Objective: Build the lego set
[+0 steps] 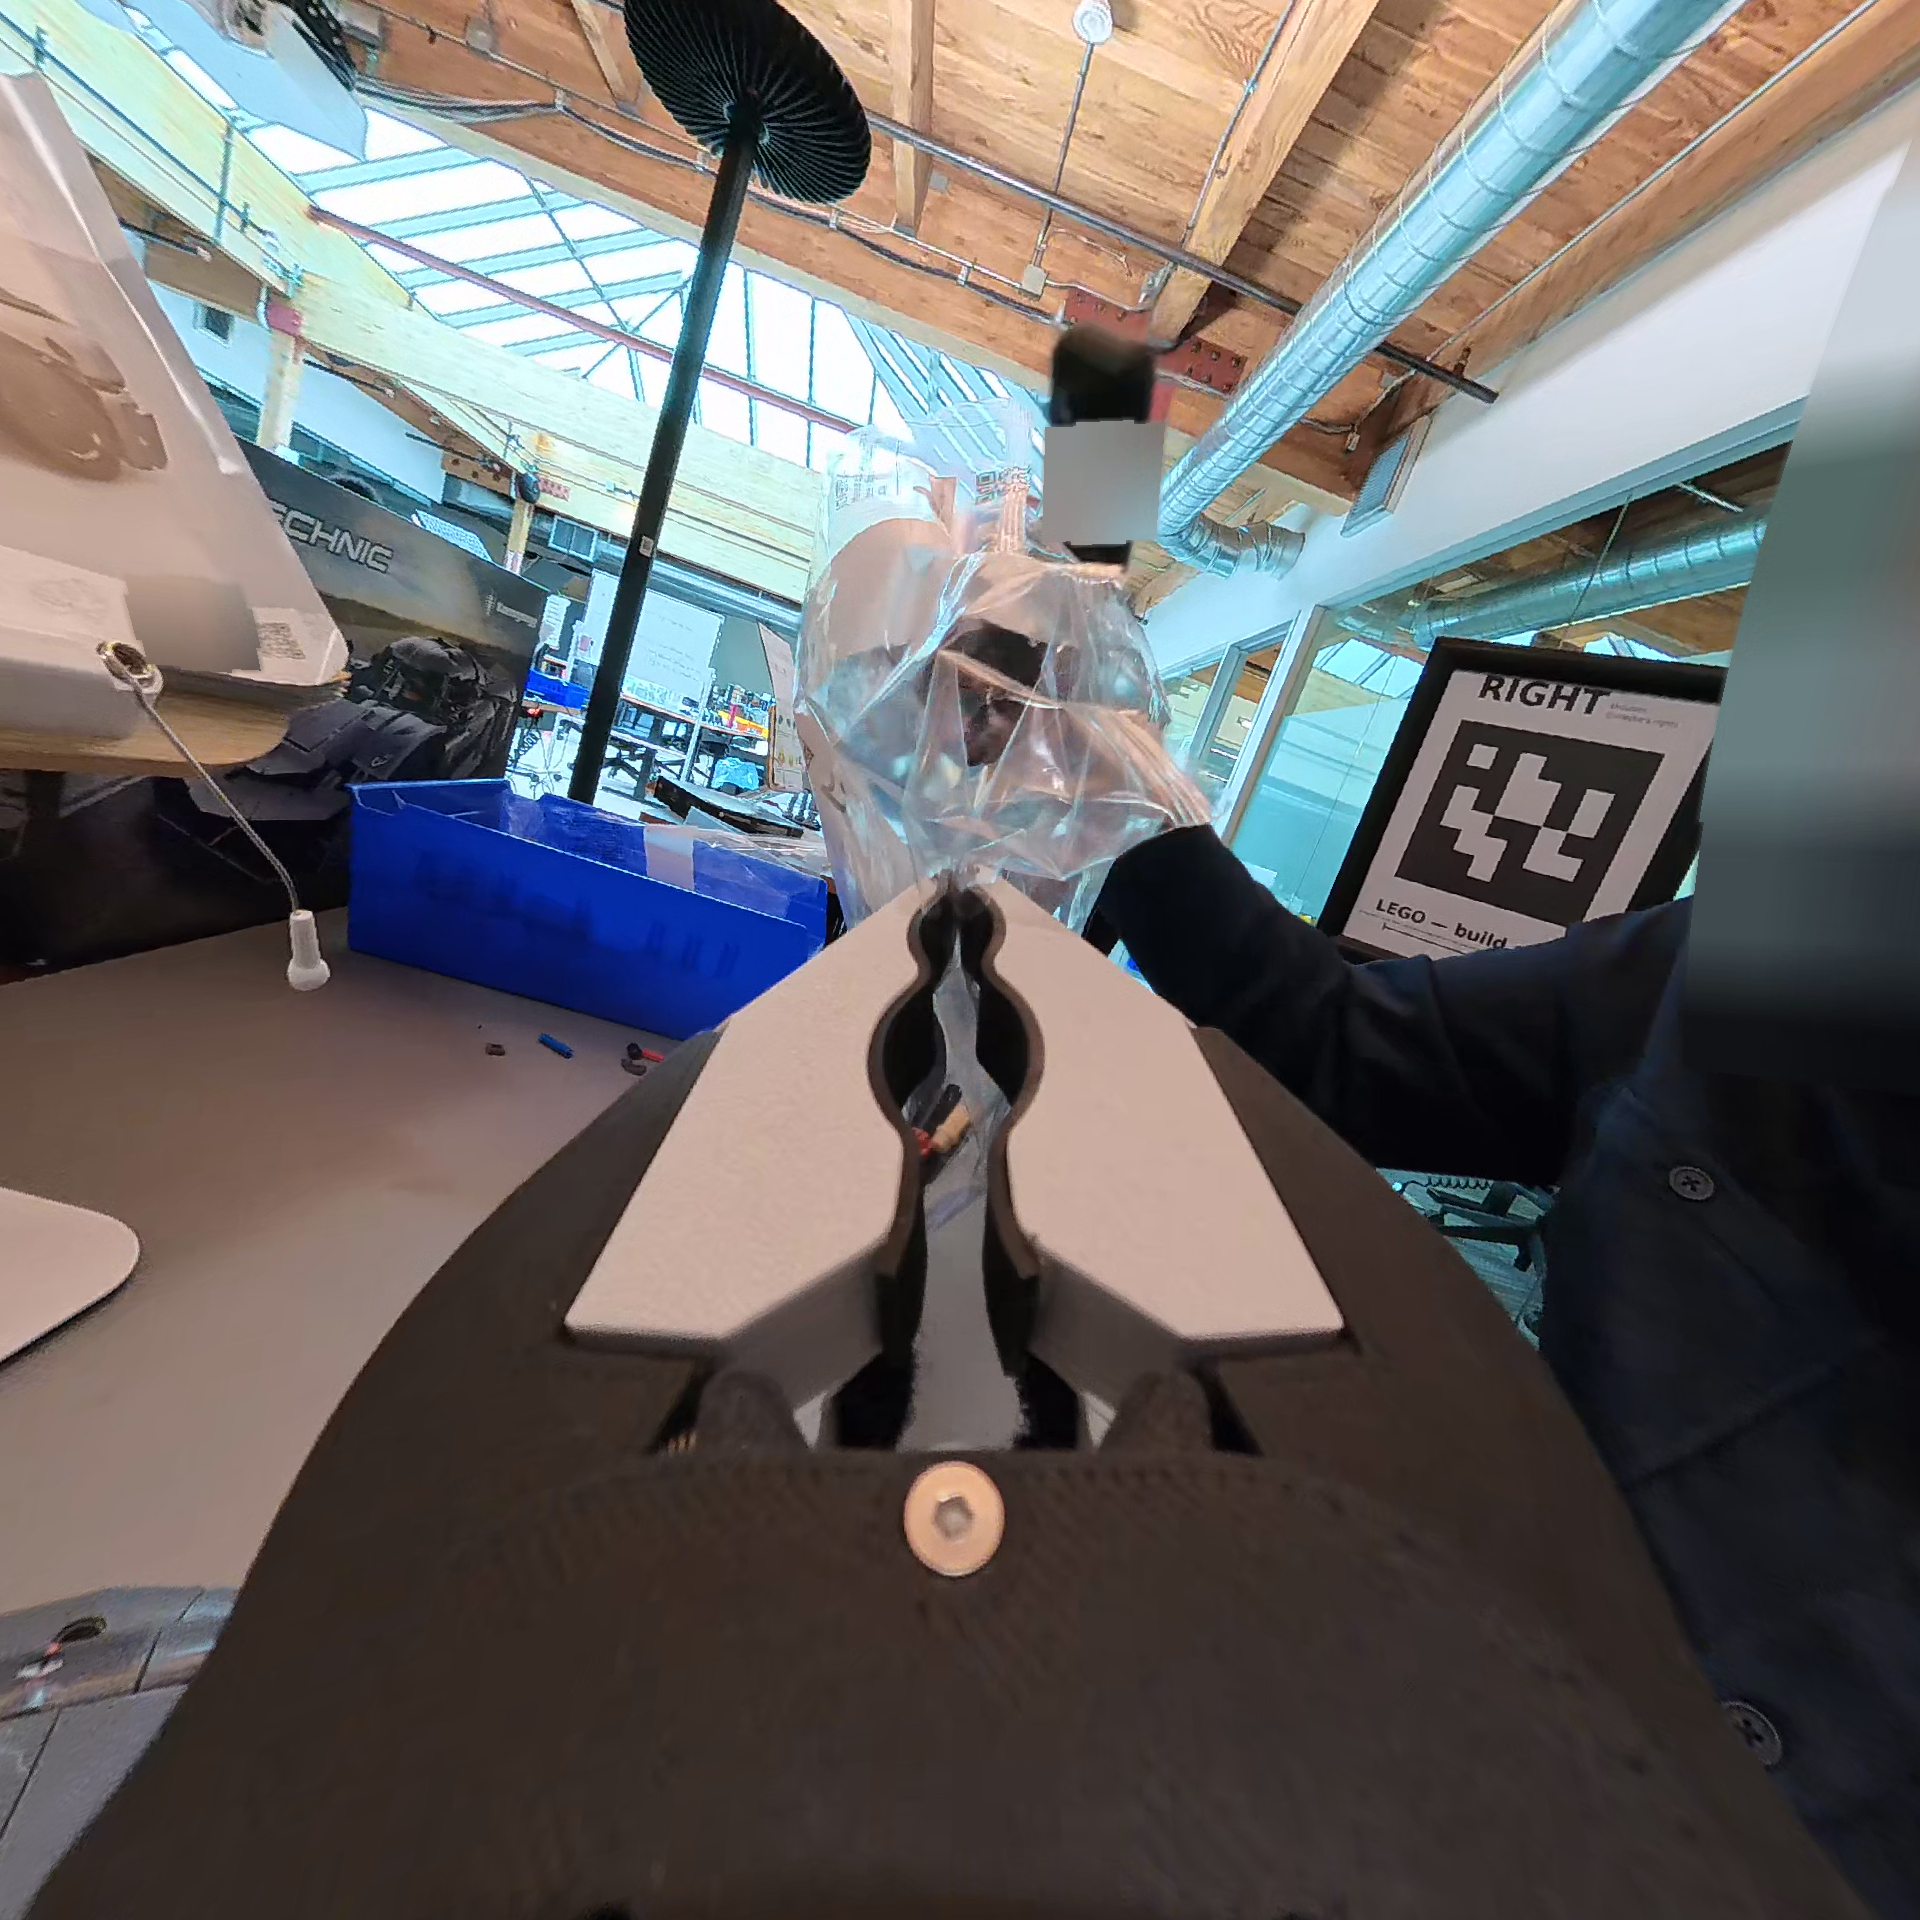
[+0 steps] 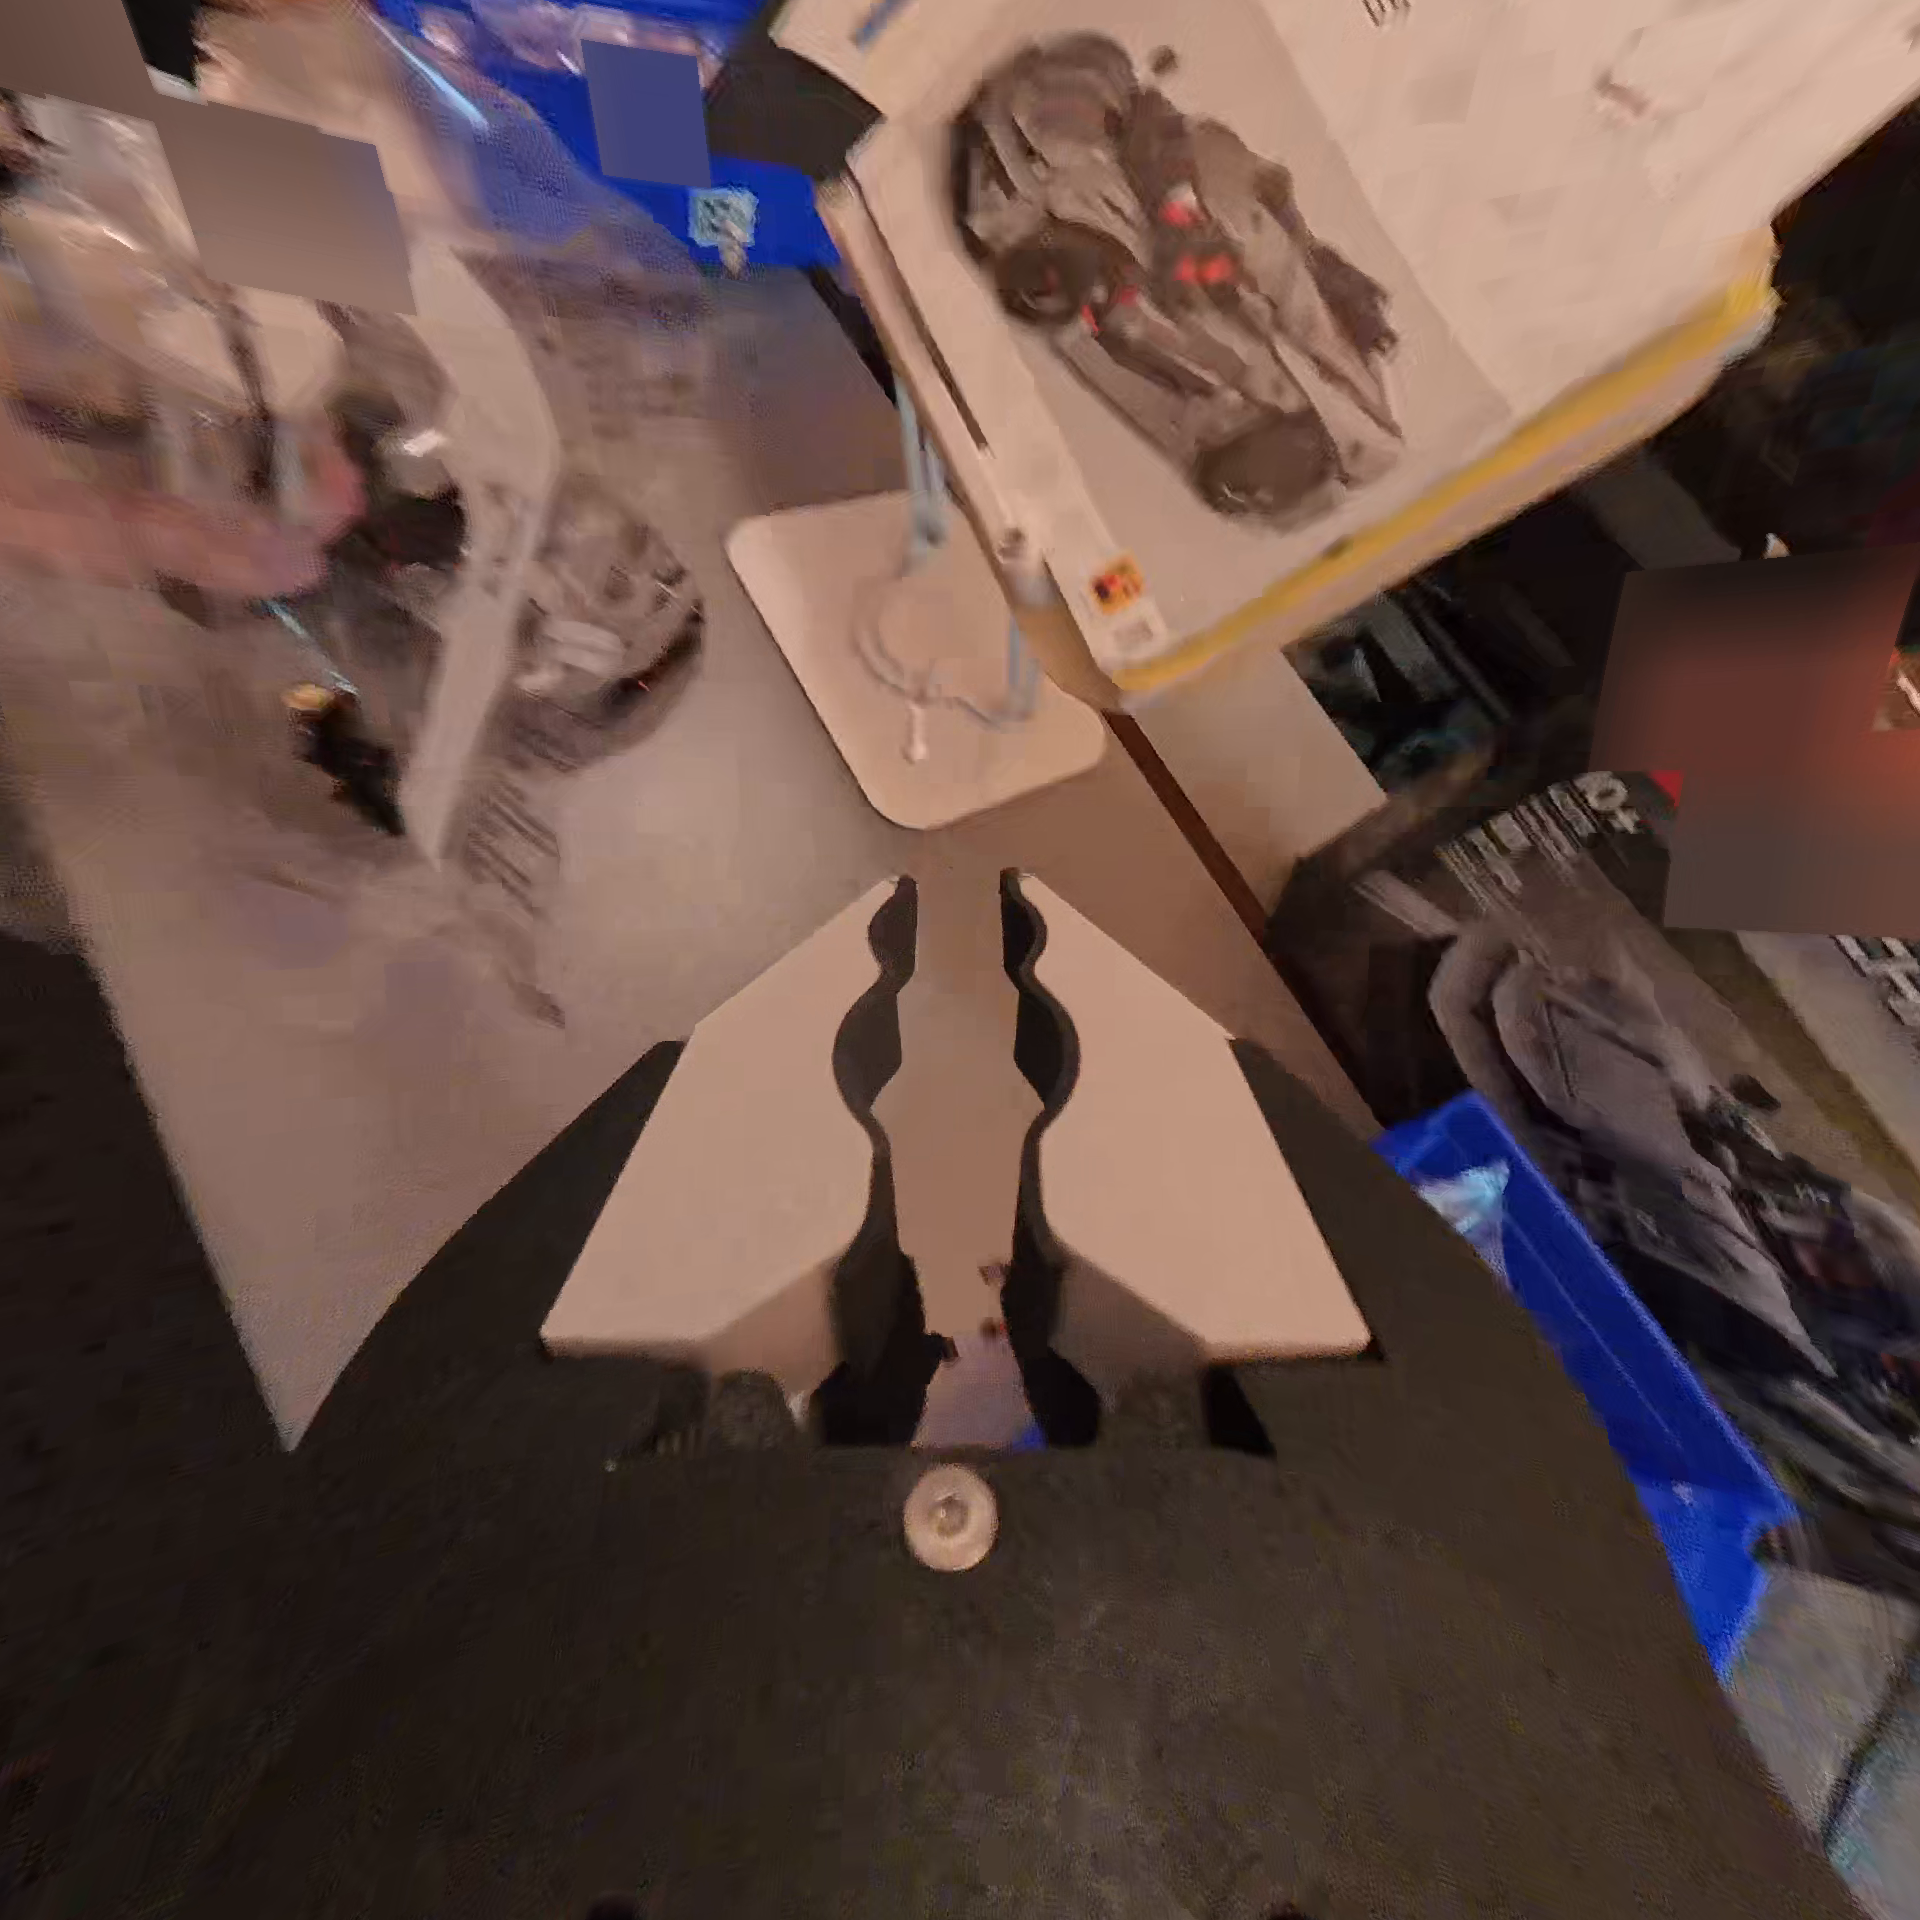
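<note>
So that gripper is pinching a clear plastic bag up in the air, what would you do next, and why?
Probably bring the right gripper over to take the bag's free upper part and pull it open. The left gripper is shut on the clear plastic bag, held above the grey table, with small parts sitting low inside between its fingers. The right gripper is open and holds nothing.

I see a black pole (image 1: 665, 488) behind the grey table (image 1: 260, 1122), a framed marker sign (image 1: 1517, 800) beside silver ducting (image 1: 1382, 281).
</note>
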### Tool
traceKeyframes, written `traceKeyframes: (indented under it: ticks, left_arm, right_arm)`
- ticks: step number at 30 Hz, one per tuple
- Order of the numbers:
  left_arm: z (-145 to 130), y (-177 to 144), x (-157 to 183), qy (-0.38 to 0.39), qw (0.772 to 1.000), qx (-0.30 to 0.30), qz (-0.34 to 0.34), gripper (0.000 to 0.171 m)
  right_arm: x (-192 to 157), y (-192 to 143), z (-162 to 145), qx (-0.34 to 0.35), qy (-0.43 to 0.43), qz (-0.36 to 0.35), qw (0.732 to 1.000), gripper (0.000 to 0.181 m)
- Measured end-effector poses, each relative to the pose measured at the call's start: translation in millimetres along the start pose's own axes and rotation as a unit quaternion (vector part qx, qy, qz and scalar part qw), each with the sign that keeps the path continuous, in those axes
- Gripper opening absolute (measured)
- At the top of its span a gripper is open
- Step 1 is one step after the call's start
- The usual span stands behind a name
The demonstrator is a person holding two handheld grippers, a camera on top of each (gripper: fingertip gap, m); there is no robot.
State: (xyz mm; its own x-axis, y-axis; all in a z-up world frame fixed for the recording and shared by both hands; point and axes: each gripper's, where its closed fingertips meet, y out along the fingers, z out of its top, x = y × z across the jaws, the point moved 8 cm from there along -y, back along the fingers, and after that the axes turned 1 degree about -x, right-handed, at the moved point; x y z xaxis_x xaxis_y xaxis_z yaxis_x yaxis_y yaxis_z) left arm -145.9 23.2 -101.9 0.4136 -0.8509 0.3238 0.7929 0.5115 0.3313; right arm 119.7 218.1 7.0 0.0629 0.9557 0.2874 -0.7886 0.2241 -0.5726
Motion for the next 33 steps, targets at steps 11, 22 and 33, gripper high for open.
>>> traceKeyframes:
  ticks: [11,22,33]
  left_arm:
    - [6.8,-8.1,-1.9,0.007,1.000,0.014,0.009,0.000]
    - [7.2,-7.3,-3.9,0.006,1.000,0.009,0.006,0.000]
    - [7.3,-7.8,-3.8,0.007,1.000,0.009,0.006,0.000]
  right_arm:
    - [45.8,134.9,-133.1,-0.388,-0.015,0.012,0.921,0.037]
    - [51.2,166.7,-158.9,-0.505,-0.043,0.065,0.859,0.039]
    - [55.5,172.9,-159.1,-0.504,-0.018,0.099,0.858,0.022]
